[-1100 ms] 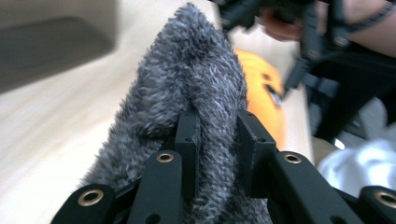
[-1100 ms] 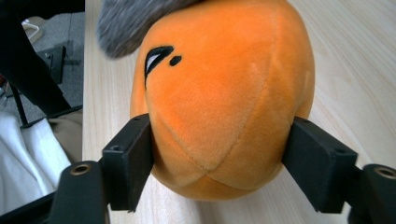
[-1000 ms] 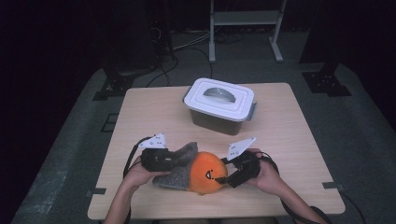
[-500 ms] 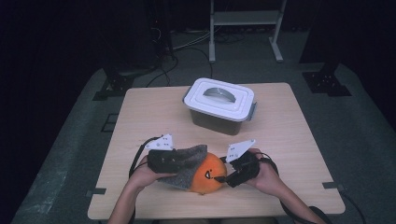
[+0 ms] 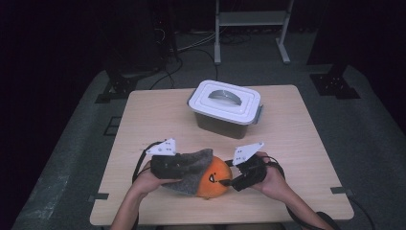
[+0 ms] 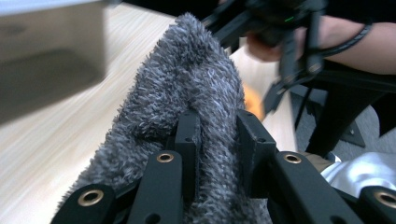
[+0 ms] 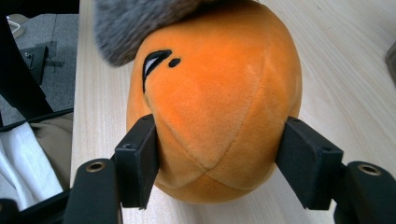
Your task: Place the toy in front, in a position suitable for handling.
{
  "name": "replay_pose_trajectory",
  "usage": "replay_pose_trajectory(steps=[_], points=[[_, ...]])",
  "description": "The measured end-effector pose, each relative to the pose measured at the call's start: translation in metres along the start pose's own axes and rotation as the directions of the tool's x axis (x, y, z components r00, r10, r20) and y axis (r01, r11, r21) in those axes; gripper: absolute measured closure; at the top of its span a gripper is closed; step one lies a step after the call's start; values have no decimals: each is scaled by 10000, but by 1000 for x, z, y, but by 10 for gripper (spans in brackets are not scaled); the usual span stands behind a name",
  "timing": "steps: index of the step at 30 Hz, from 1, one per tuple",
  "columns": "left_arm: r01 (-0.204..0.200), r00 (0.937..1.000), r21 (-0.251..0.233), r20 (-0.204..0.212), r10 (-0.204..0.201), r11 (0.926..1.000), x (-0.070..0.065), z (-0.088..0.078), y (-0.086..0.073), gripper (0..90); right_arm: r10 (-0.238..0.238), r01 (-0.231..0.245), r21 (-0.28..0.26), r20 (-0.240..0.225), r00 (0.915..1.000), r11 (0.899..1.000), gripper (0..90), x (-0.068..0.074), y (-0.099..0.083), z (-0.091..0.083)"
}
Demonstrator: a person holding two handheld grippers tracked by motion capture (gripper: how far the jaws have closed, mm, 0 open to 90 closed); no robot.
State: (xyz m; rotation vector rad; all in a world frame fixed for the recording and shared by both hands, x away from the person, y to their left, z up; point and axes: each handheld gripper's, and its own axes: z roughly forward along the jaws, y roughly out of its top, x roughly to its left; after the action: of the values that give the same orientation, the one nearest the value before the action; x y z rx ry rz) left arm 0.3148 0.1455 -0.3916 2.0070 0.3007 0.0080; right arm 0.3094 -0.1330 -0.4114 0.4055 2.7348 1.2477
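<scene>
Since the earlier frame, the left tongs (image 5: pixel 187 165) have carried the grey fuzzy cloth (image 5: pixel 194 168) a little toward the lower middle of the high view, so that it now drapes further over the orange plush toy (image 5: pixel 215 178). These tongs are clamped on a fold of the cloth; in the left gripper view the grey pile (image 6: pixel 187 102) bulges up between and around the two black jaws.

At the lower middle of the high view, the right tongs (image 5: pixel 233 178) sit against the right side of the toy. Their jaws have just been closing, with the toy between them. In the right gripper view the left jaw presses into the orange plush (image 7: pixel 215 98), while the right one stands at the edge of it, and I cannot tell whether it touches.

One container stands on the table (image 5: pixel 297 139), in the upper middle of the high view: a lidded box (image 5: pixel 225 109) with a white lid, a grey handle set into its top and a darker body. With the lid on, its contents cannot be seen.

No brand, label or readable writing shows anywhere; the toy bears only black stitched marks on its orange face.

Counted: one box, one cloth, one plush toy, two pairs of tongs, each held in one hand of the person at the lower edge.
</scene>
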Motion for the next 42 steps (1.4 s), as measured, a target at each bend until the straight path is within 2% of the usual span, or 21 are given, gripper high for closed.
replay_pose_trajectory(steps=[1, 3, 5, 10, 14, 18, 22, 24, 25, 27, 28, 29, 30, 31, 33, 34, 36, 37, 40, 42], points=[[-155, 9999, 87, 58, 155, 9998, -3, 4, 3, 724, -26, 26, 10, 13, 10000, 10000, 335, 0, 0, 0], [-344, 9993, 431, -101, 349, 9985, -6, 8, 4, 724, -34, 34, 45, 32, 10000, 10000, 335, 0, -1, 0], [-310, 9992, 613, -236, 325, 9976, -2, 8, 1, 724, -35, 34, 61, 48, 10000, 10000, 340, 1, -2, 0], [430, 9978, 406, -517, -409, 9983, 14, -8, -17, 724, -240, 240, 39, 121, 9996, 9997, 368, 3, -3, 0], [930, 9915, 572, -961, -873, 9940, 24, -20, -30, 723, -231, 229, 95, 168, 9996, 9997, 372, 4, -5, -1], [1308, 9883, 472, -855, -1264, 9903, 30, -21, -38, 723, -255, 255, 9, 228, 9994, 9997, 372, 5, -7, -2], [1386, 9865, 472, -946, -1337, 9892, 32, -22, -40, 723, -62, 62, -9, 171, 9998, 10000, 375, 4, -8, -2], [1482, 9865, 300, -749, -1456, 9885, 31, -23, -39, 723, 72, -72, -9, 154, 9999, 10000, 378, 3, -9, -3], [1384, 9882, 302, -703, -1361, 9899, 29, -22, -36, 723, 149, -148, -65, 170, 9997, 9999, 380, 3, -10, -3], [927, 9947, 152, -469, -919, 9956, 21, -18, -25, 723, 269, -266, -164, 191, 9995, 9995, 390, 2, -9, -4], [927, 9947, 152, -469, -919, 9956, 21, -18, -25, 723, 315, -309, -266, 237, 9992, 9992, 395, 2, -8, -5], [596, 9980, -17, -213, -596, 9982, 15, -14, -16, 723, 369, -358, -375, 266, 9990, 9987, 399, 2, -7, -6], [596, 9980, -17, -213, -596, 9982, 15, -14, -16, 723, 369, -358, -375, 266, 9990, 9987, 399, 2, -7, -6], [251, 9997, 51, -32, -251, 9997, 8, -7, -7, 722, 310, -278, -629, 504, 9982, 9976, 402, 3, -4, -10], [25, 9999, 547, -126, -19, 9985, 5, 1, -6, 723, 342, -295, -763, 611, 9975, 9966, 399, 3, -3, -13], [78, 9999, 690, -144, -68, 9976, 6, 3, -9, 723, 390, -344, -775, 584, 9975, 9964, 394, 2, -3, -14], [303, 9995, 661, -73, -299, 9974, 11, 3, -16, 723, 440, -405, -763, 443, 9981, 9963, 348, 1, -6, -13], [443, 9990, 625, -79, -439, 9971, 14, 2, -19, 723, 512, -494, -764, 213, 9985, 9959, 334, 0, -7, -12], [740, 9969, 635, -322, -721, 9952, 19, -6, -25, 723, 691, -686, -1074, 5, 9976, 9918, 334, -5, -9, -15], [886, 9956, 558, -354, -867, 9945, 21, -8, -28, 722, 855, -879, -991, -283, 9959, 9912, 313, -9, -10, -14]])
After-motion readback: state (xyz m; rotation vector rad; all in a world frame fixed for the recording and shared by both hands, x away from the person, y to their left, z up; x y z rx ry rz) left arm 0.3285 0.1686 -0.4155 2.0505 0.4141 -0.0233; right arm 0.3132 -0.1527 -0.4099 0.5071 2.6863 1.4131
